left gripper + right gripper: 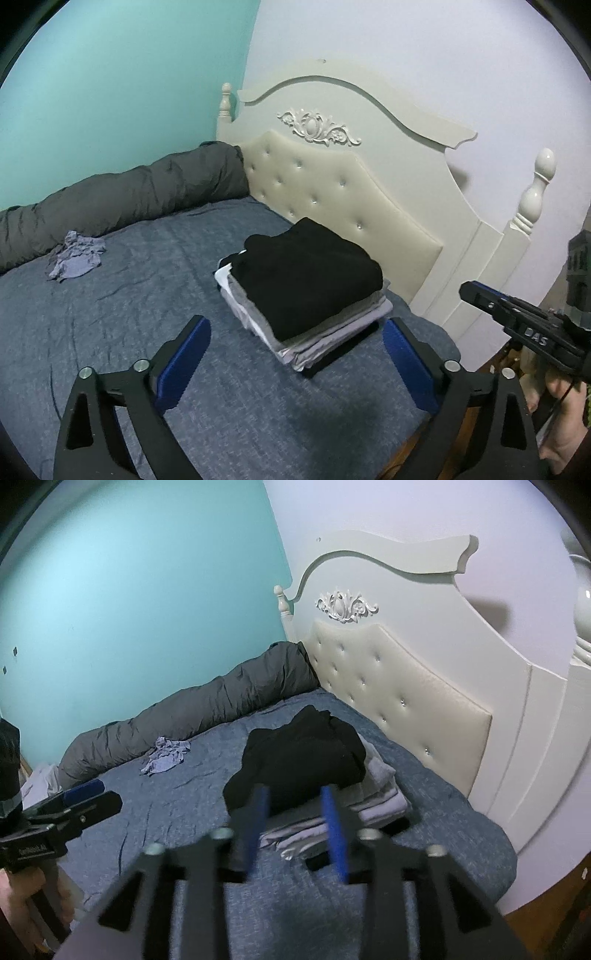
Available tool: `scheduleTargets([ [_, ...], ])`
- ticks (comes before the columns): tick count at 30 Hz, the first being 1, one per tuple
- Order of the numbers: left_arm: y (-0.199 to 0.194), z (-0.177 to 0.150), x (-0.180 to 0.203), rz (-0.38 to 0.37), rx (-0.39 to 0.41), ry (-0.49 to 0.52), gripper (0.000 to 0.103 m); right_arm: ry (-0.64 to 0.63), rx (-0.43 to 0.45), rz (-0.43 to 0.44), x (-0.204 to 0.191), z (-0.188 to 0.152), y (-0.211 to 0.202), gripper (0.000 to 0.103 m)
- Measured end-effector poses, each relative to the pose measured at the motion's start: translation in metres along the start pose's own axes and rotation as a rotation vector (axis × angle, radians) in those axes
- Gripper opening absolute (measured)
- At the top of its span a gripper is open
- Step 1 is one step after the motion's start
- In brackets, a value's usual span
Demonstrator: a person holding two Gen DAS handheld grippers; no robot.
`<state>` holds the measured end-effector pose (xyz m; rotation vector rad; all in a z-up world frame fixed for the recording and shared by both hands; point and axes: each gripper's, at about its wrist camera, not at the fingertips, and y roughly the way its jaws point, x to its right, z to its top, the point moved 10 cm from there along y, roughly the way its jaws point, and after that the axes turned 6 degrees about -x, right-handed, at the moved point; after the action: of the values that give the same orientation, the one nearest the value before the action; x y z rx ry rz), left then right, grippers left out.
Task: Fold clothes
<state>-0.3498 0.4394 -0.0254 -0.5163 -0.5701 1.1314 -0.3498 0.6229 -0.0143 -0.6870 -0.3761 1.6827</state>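
Blue bed (110, 332): folded stack (306, 280) lies just ahead of both hand-held grippers; left (295, 354) wide open, right (295, 830) part-open, nothing held; crumpled garment (75, 258) far-left, nearer left.

Home bedroom: bed (110, 314), tufted headboard (332, 192), rolled duvet (122, 199).

The bed sheet (122, 325) is a matt, heathered blue cloth, lightly creased. On it the stacked clothes (314, 295) are soft cloth: a matt black garment (314, 277) on top, smooth grey and white layers beneath. The crumpled garment (75, 256) is thin, wrinkled bluish cloth. The rolled duvet (129, 203) is a grey fabric with a faint sheen. The headboard (369, 110) is painted cream with a satin finish, its tufted panel (332, 195) smooth like leather with shiny studs. The fingers (181, 369) are matt black plastic with blue pads and bright metal bolts.
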Motion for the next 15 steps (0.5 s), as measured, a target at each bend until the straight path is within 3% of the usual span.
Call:
scheduleTargets([
  [5, -0.016, -0.010, -0.001, 0.006, 0.011, 0.006, 0.102, -0.005, 0.009, -0.012, -0.012, -0.013, -0.019, 0.051],
  [9, -0.027, -0.019, -0.003, 0.010, 0.014, 0.005, 0.103, 0.008, 0.015, -0.019, -0.018, -0.025, -0.030, 0.061],
  [12, -0.033, -0.027, -0.003, 0.005, 0.005, 0.003, 0.103, 0.009, 0.028, -0.031, -0.020, -0.032, -0.038, 0.062],
  [15, -0.040, -0.036, -0.003, 0.010, 0.014, 0.013, 0.103, 0.022, 0.031, -0.033, -0.022, -0.041, -0.044, 0.071],
])
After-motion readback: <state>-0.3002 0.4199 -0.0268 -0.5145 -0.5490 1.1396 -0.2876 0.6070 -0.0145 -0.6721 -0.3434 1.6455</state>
